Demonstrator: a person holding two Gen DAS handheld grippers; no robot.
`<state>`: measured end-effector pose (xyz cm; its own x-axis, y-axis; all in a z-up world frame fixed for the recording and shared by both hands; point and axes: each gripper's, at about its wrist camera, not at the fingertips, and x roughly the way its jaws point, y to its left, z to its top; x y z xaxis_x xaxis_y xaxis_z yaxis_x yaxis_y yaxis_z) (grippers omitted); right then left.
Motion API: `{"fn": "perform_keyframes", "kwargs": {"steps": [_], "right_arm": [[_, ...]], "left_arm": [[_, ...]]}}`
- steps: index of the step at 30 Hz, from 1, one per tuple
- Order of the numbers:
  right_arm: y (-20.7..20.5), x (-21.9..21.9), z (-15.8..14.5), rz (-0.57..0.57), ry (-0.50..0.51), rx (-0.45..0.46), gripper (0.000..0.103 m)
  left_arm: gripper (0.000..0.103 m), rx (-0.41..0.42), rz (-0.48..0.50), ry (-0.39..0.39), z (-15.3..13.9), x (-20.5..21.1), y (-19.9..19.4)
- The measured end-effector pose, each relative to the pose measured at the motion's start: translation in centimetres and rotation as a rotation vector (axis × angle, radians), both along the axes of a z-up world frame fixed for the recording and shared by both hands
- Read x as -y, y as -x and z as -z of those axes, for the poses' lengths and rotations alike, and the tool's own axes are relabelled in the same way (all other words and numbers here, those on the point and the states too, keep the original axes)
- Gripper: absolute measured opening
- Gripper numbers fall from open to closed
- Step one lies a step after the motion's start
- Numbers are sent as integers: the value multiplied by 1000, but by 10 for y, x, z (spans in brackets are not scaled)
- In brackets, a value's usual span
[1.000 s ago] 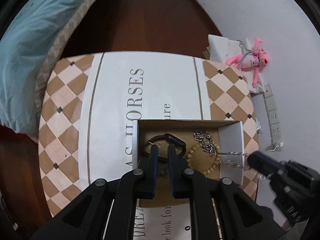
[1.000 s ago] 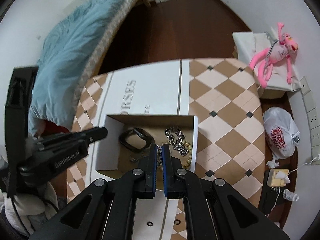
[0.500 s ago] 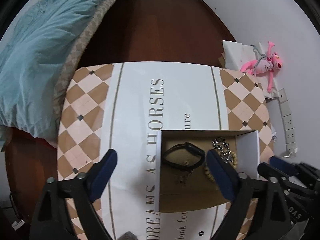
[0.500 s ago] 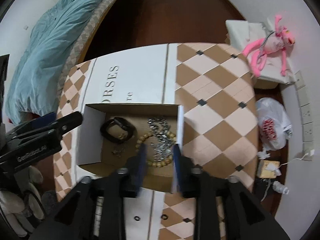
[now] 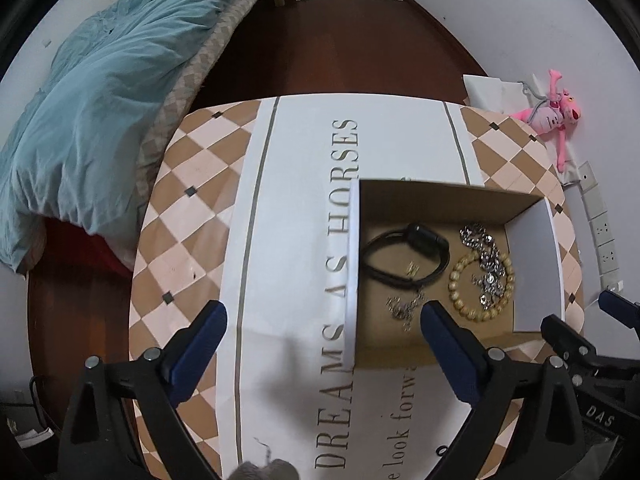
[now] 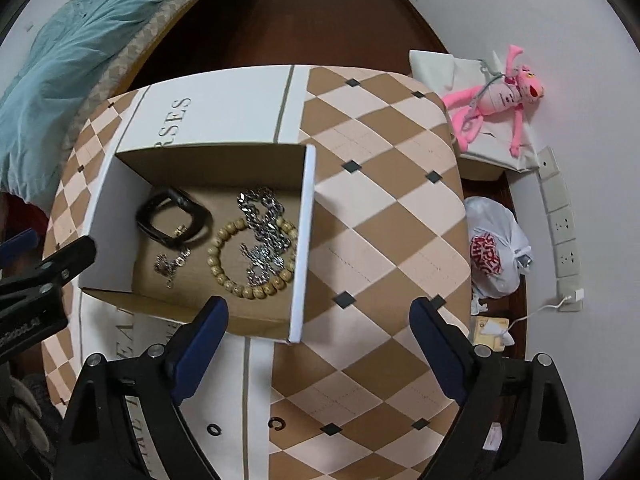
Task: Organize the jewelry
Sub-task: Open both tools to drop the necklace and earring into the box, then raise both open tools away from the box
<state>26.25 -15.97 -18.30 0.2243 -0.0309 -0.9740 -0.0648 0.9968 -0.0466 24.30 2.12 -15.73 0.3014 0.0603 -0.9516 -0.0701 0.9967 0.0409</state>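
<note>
An open cardboard box (image 5: 352, 260) (image 6: 306, 240) with white outer walls sits on the table. Inside lie a black band (image 5: 424, 240) (image 6: 172, 216), a wooden bead bracelet (image 5: 460, 288) (image 6: 224, 272), a silver chain (image 5: 486, 252) (image 6: 260, 216) draped over the beads, and a small silver piece (image 5: 404, 306) (image 6: 170, 264). My left gripper (image 5: 320, 314) hovers above the box's left wall, jaws still opening and holding nothing. My right gripper (image 6: 319, 306) hovers above the box's right wall, jaws also opening and empty.
The table wears a checked cloth (image 5: 192, 200) with a white lettered band. Two small black rings (image 6: 214, 429) lie near its front. A bed with a teal quilt (image 5: 100, 100) stands left; a pink plush toy (image 6: 500, 96) and a plastic bag (image 6: 496, 256) sit right.
Both grippers went from shut to wide open and drew back from the box. The silver chain, stretched out from the right gripper before, now lies across the bead bracelet.
</note>
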Motion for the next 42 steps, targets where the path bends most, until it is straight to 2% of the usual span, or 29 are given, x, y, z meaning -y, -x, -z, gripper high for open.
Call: {"fn": "perform_keyframes", "kwargs": {"steps": [4, 9, 14, 23, 35, 42], "right_arm": [[9, 4, -3, 24, -10, 19, 94], [25, 5, -20, 29, -12, 71, 94], [51, 5, -50, 38, 7, 167, 94], [108, 8, -104, 55, 10, 304, 94], [172, 6, -176, 62, 1, 483, 94], [179, 10, -189, 72, -40, 496, 94]], "left_arm": [[99, 11, -10, 10, -2, -2, 12], [99, 48, -16, 10, -14, -1, 28], [99, 126, -14, -34, -37, 4, 53], [99, 274, -33, -34, -88, 5, 108], [99, 387, 2, -19, -139, 19, 158], [99, 409, -7, -4, -149, 22, 168]]}}
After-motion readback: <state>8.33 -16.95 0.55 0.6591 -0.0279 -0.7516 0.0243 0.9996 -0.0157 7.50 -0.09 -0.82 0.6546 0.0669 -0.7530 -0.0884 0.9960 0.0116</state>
